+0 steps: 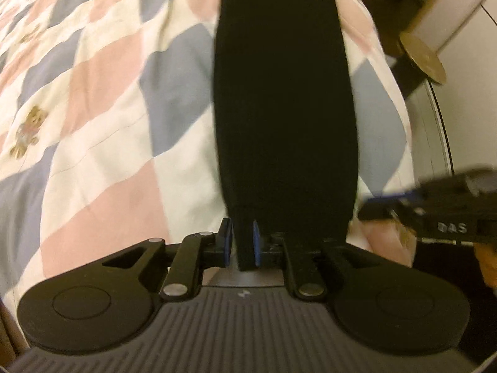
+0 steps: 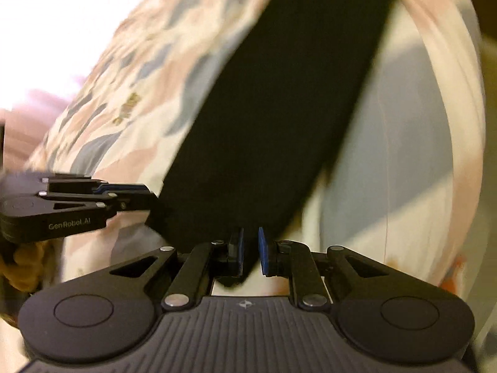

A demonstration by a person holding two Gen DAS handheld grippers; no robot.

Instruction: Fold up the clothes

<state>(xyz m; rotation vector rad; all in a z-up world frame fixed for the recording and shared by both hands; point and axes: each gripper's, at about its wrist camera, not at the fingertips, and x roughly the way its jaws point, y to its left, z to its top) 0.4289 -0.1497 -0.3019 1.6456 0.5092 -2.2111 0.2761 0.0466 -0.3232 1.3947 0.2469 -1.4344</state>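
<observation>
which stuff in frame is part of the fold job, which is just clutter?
In the job:
black garment, a long strip
left gripper, shut on its near end
right gripper, shut on the same end
patchwork quilt, under the garment

Lying about:
round brass-coloured disc, off the bed's edge

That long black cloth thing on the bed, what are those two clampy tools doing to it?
A person is folding a long black fabric garment over a quilt with pink, grey-blue and cream diamond patches. The left gripper is pinching the near end of the garment between its blue pads. The right gripper grips the same end close beside it. The rest of the garment stretches away across the quilt. Both pictures are blurry, so things look to be moving.
</observation>
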